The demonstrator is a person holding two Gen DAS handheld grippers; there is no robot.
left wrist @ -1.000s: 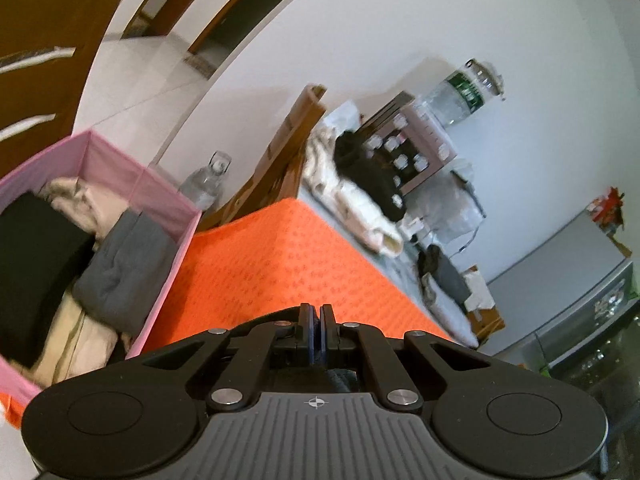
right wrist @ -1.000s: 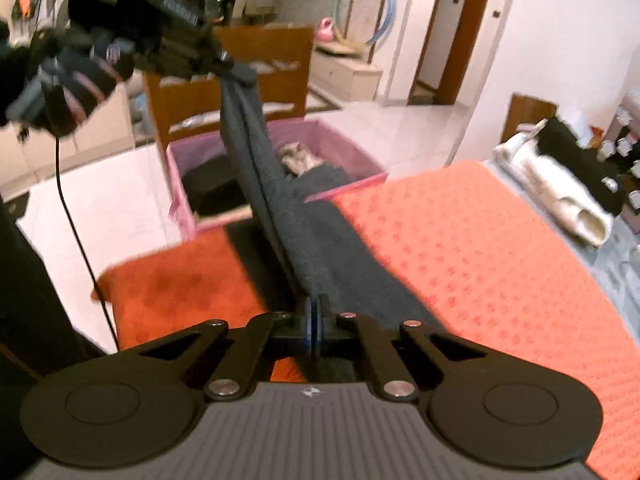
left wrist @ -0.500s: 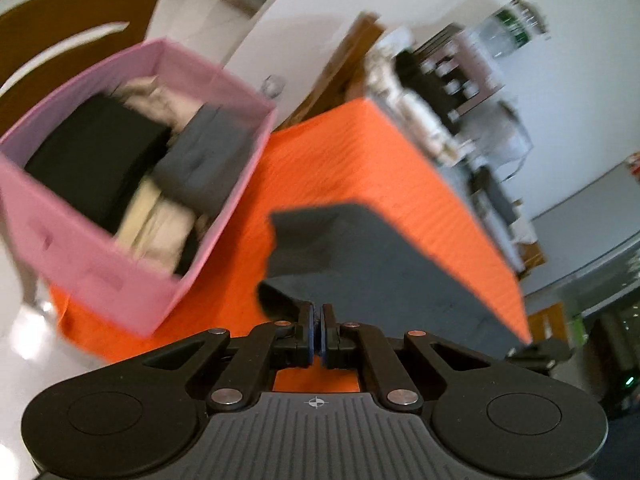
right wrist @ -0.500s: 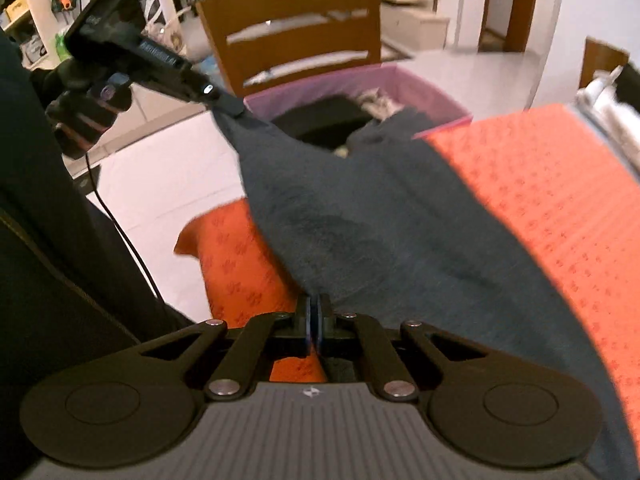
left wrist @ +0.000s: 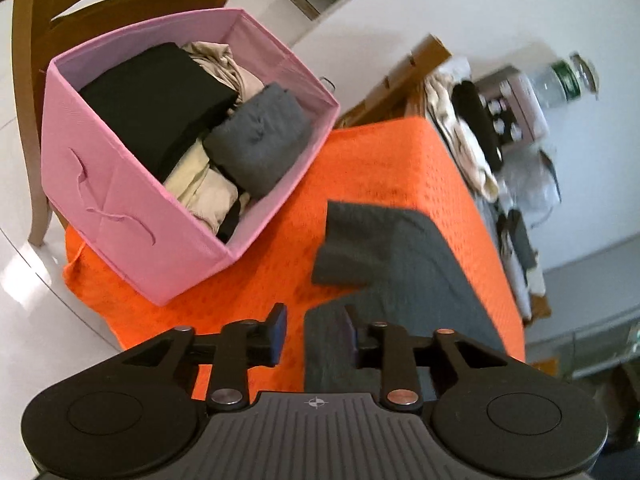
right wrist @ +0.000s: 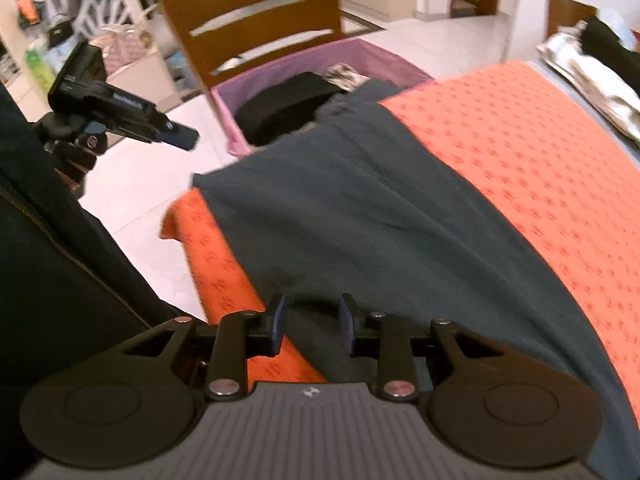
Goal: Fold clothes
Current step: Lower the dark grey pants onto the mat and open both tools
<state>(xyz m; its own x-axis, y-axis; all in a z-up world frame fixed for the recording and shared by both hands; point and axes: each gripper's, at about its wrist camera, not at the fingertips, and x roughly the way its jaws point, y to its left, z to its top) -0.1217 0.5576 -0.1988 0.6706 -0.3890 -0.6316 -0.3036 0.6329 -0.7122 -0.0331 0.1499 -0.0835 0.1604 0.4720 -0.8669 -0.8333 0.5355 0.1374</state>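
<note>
Left gripper (left wrist: 314,330): jaws just parted and now standing spread, nothing pinched; near edge of the dark grey garment (left wrist: 400,272) lying below, right pad over the cloth, left pad over the orange cover (left wrist: 380,168); held up over the floor, off the cover's near-left corner, in the right wrist view (right wrist: 182,136).

Right gripper (right wrist: 312,326): jaws just parted too, now spread with no cloth pressed; garment (right wrist: 360,208) passing beneath the gap, left finger (right wrist: 278,324) above the cover's edge.

Dark grey garment: lying flat on the orange cover, released by both tongs; one corner folded back on itself in the left wrist view; far end reaching up to the pink bin (right wrist: 384,56) in the right wrist view, touching or merely overlapping it not clear.

Orange cover: textured, spread over the table, bare to the right of the garment (right wrist: 540,140).

Pink bin: fabric box (left wrist: 120,184) at the cover's far-left corner, holding folded black, beige and grey clothes.

Wooden chair: behind the bin (right wrist: 256,20).

Person: dark sleeve (right wrist: 60,260) at the left edge of the right wrist view.

Clutter: pile of cloth and bags (left wrist: 476,128) past the cover's far end, blurred.
</note>
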